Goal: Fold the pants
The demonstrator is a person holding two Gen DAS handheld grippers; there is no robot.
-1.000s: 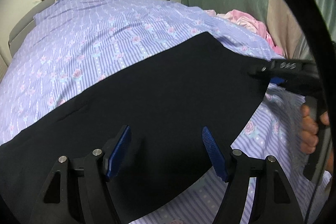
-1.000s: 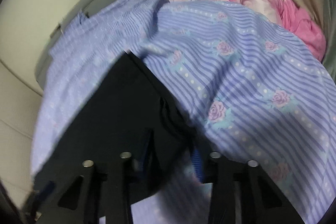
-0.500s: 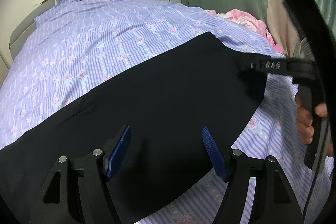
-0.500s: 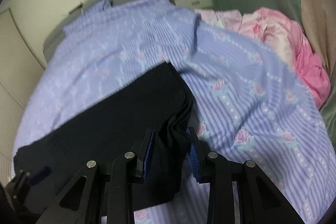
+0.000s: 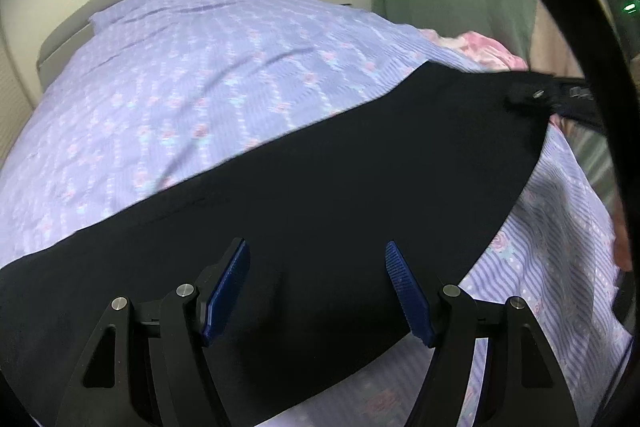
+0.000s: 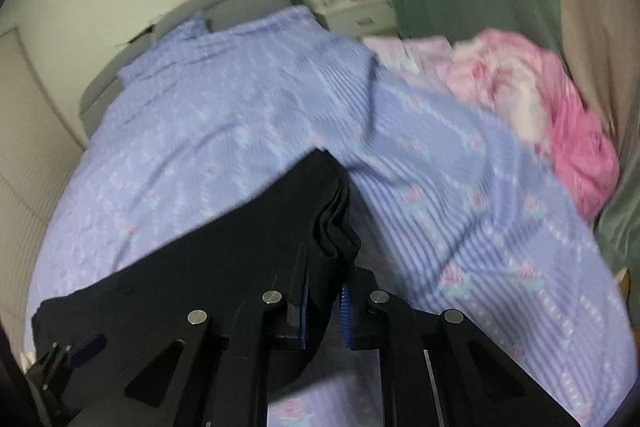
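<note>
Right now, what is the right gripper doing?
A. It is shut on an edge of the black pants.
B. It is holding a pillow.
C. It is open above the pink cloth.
A: the right gripper has its blue pads pinching black pants fabric.

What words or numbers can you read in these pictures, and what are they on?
None can be read.
Raised marks on the right tool's black body, seen in the left wrist view: too blurred to read.
Pants, bedspread and pink blanket: no writing visible.
</note>
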